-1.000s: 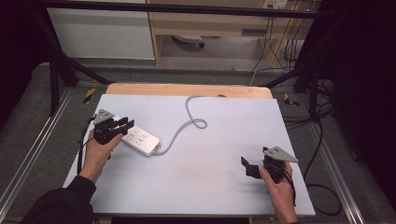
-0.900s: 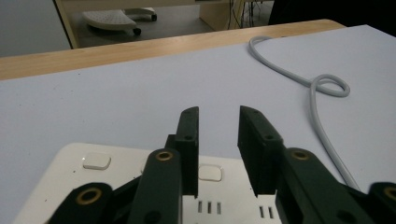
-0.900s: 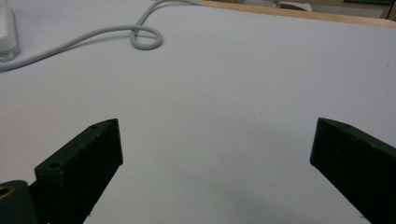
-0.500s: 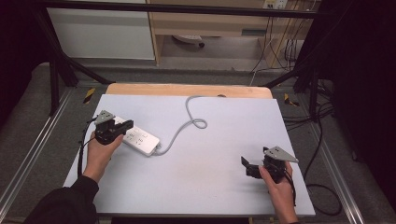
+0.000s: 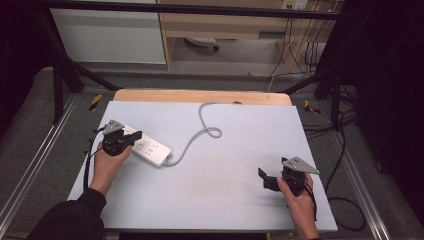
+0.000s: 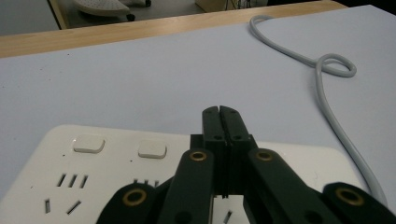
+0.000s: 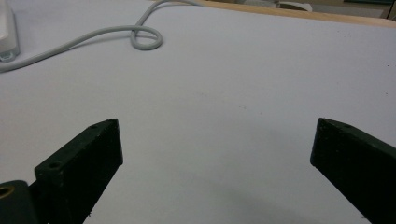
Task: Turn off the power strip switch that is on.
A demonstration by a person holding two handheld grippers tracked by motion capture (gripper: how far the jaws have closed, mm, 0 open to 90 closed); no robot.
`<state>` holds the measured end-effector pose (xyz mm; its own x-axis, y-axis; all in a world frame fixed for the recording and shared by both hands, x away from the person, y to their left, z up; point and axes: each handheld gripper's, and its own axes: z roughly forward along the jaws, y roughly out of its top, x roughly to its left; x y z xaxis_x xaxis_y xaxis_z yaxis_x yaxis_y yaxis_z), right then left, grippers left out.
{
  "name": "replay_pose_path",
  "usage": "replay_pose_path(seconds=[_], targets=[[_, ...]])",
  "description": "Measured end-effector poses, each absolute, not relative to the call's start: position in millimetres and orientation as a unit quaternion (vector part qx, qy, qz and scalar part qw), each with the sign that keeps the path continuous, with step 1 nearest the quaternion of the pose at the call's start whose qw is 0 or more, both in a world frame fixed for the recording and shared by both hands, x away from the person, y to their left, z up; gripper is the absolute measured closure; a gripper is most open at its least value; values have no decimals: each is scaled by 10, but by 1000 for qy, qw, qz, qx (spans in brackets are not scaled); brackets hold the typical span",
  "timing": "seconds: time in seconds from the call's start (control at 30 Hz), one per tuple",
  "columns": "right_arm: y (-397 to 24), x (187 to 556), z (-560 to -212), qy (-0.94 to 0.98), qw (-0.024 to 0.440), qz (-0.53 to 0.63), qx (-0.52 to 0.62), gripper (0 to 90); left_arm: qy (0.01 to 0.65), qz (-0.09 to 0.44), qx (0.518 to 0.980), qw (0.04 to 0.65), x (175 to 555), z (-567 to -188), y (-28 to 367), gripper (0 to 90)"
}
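Note:
A white power strip (image 5: 150,149) lies on the left part of the pale table (image 5: 225,170), and its grey cable (image 5: 200,132) curls in a loop toward the far edge. My left gripper (image 5: 132,136) hovers over the strip's near end. In the left gripper view its jaws (image 6: 219,112) have just been closing and now stand shut with nothing between them, above the strip's sockets and switches (image 6: 107,158). My right gripper (image 5: 264,178) rests near the table's front right, jaws (image 7: 217,140) wide open over bare table.
In the right gripper view the cable loop (image 7: 140,35) lies well ahead. A wooden edge (image 5: 200,96) runs along the table's far side. Metal rails flank the table, and black cables (image 5: 345,150) hang at the right.
The left gripper's jaws have closed over the power strip's end. The left hand shifted only slightly. The right hand has stayed still.

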<state>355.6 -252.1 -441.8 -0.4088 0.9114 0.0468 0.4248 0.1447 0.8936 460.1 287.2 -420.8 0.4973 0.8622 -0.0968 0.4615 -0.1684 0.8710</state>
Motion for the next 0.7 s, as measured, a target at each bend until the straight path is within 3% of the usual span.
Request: replay_pose_path(seconds=[0.7], targets=[[-2528, 3557, -4415, 708, 269, 453, 471, 27, 443, 214, 750, 442, 4686, -4333, 2782, 900]])
